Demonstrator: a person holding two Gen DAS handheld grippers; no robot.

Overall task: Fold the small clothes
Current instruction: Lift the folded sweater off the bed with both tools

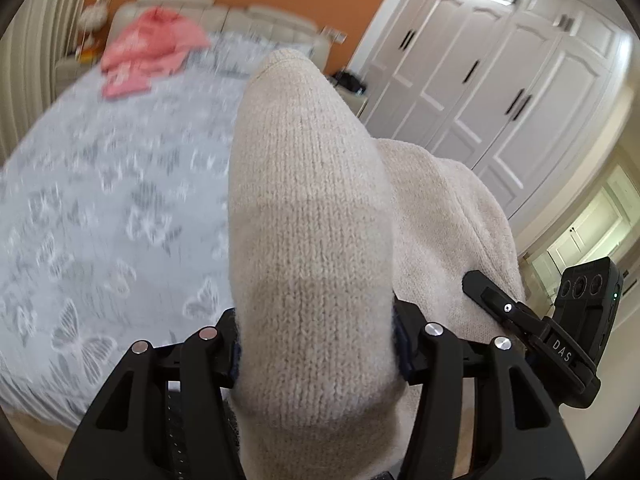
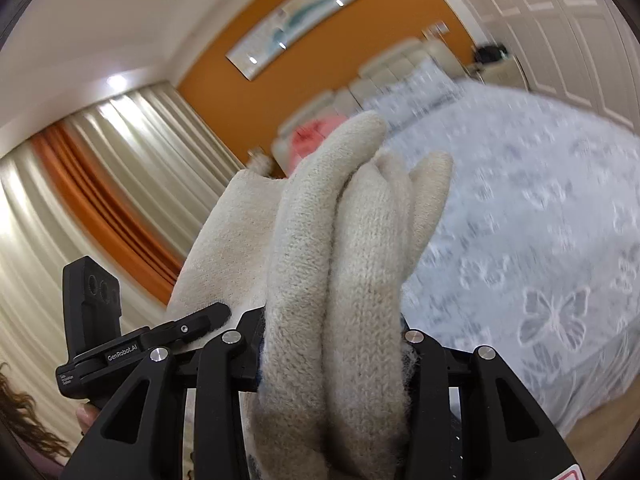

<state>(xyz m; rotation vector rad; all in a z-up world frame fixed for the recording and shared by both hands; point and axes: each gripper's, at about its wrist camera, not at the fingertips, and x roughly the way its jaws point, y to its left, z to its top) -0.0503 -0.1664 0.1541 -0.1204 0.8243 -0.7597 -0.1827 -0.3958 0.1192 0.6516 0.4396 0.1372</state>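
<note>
A cream knitted garment [image 1: 312, 208] is lifted off the bed, bunched into thick folds. My left gripper [image 1: 316, 344] is shut on one fold, with the knit squeezed between its blue pads. In the right wrist view the same cream garment [image 2: 340, 248] rises in several rolled folds from my right gripper [image 2: 332, 344], which is shut on it. Each view shows the other gripper close beside it, touching the cloth: the right one [image 1: 520, 316] and the left one [image 2: 192, 326]. The fingertips are hidden by the knit.
Below lies a bed with a grey butterfly-patterned cover [image 1: 100, 200]. A pink garment [image 1: 148, 52] rests near the cream headboard [image 2: 384, 76]. White wardrobe doors [image 1: 500, 80] stand to the right, curtains [image 2: 80, 184] to the left, and a nightstand [image 1: 352, 84] is by the orange wall.
</note>
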